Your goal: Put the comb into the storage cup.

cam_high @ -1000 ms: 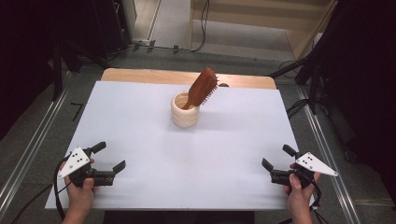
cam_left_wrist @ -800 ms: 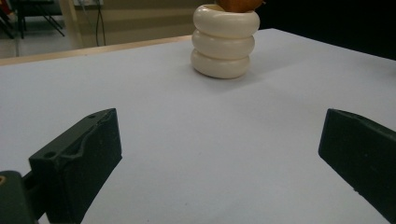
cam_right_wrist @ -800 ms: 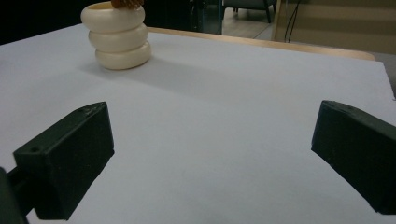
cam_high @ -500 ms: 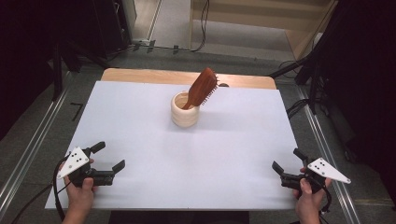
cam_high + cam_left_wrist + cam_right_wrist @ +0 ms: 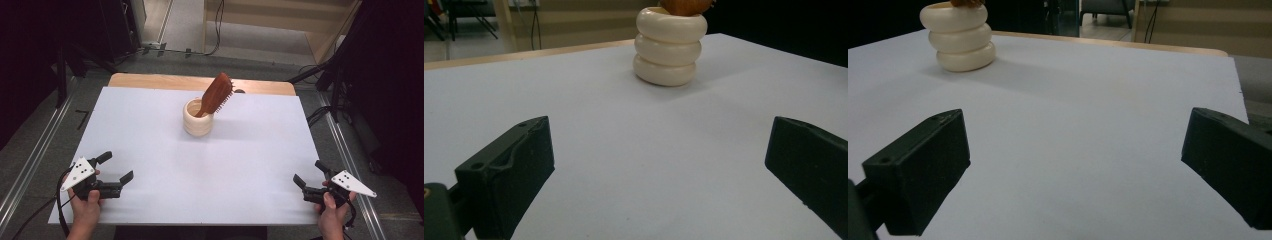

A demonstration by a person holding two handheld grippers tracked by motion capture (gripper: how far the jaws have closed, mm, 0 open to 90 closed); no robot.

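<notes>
Left gripper: I hold it at about 8 o'clock on the table, jaws spread wide, nothing between them; it faces the cup.
Right gripper: I have it at about 4 o'clock near the edge, jaws apart too, empty; it also faces the cup.
Table: bare white top between my grippers and the cup.
Cup: cream, ribbed in three rings, upright toward 12 o'clock, well apart from both grippers.
Brush: brown, handle down in the cup; long axis tilts, head rising toward 1 o'clock, bristles to the right.
</notes>
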